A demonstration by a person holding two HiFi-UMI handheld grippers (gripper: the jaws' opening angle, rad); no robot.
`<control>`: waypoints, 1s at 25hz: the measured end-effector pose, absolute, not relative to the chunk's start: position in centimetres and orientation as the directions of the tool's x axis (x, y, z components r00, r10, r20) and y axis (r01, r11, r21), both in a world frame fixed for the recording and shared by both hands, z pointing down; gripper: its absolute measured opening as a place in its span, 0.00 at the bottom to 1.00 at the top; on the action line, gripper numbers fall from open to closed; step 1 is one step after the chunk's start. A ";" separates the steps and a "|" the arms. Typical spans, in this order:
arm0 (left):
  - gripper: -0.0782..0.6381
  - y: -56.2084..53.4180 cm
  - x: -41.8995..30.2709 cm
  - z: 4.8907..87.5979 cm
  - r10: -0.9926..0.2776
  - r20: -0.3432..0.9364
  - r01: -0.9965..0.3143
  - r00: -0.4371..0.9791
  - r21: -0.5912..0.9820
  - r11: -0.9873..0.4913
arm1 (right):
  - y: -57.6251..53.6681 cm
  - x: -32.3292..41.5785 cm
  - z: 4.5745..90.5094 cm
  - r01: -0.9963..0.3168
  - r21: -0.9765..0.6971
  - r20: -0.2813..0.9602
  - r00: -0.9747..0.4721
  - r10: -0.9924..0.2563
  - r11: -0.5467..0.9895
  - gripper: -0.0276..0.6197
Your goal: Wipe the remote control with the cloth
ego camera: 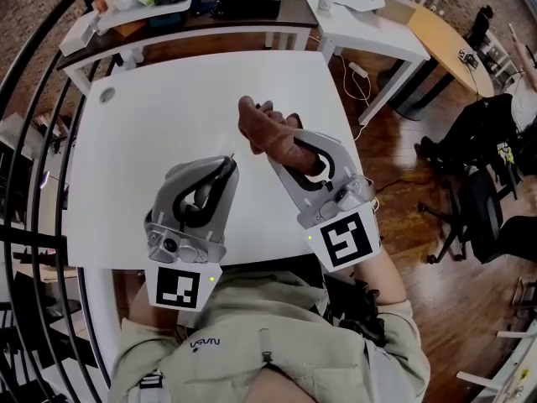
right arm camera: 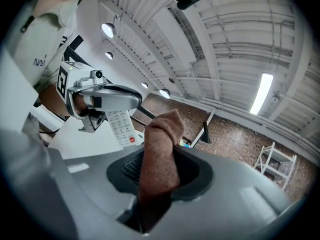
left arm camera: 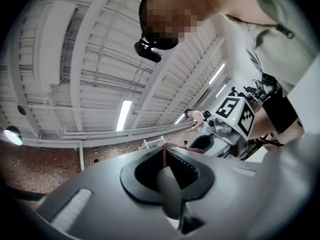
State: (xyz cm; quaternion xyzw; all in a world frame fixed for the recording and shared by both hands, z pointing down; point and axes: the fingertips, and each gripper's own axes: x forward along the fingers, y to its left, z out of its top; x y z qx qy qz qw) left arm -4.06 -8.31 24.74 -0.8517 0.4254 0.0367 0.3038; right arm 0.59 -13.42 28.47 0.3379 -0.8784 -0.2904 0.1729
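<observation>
The remote control [right arm camera: 121, 125] — light, rigid, probably slick plastic — is clamped by one end in the left gripper [ego camera: 226, 163], left of frame centre over the table [ego camera: 159, 99]; the right gripper [ego camera: 295, 151], just right, grips the soft, limp cloth [ego camera: 265, 134] bunched, leaving a pad protruding for wiping.

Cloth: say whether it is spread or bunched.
Bunched. The cloth is a thick wad pinched in the right gripper, none of it laid flat.

I see the cloth [ego camera: 262, 128] mid-frame above the table [ego camera: 168, 99], the remote [right arm camera: 120, 126] just left of it, a desk [ego camera: 210, 15] along the top.
</observation>
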 end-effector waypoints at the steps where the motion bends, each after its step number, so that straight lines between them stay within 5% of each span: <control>1: 0.14 -8.0 -3.5 24.8 -0.687 -0.314 -0.728 0.655 -0.506 -0.462 | -13.3 0.4 28.1 -0.479 0.638 0.107 -0.720 -0.686 0.602 0.22; 10: 0.14 -7.6 -3.0 24.9 -0.654 -0.317 -0.719 0.687 -0.427 -0.548 | -13.3 -2.2 30.2 -0.284 0.735 0.208 -0.769 -0.604 0.616 0.22; 25: 0.14 -8.3 -5.7 22.5 -0.669 -0.432 -0.792 0.604 -0.233 -0.565 | -17.1 0.0 39.4 -0.362 0.507 0.427 -0.683 -0.593 0.782 0.22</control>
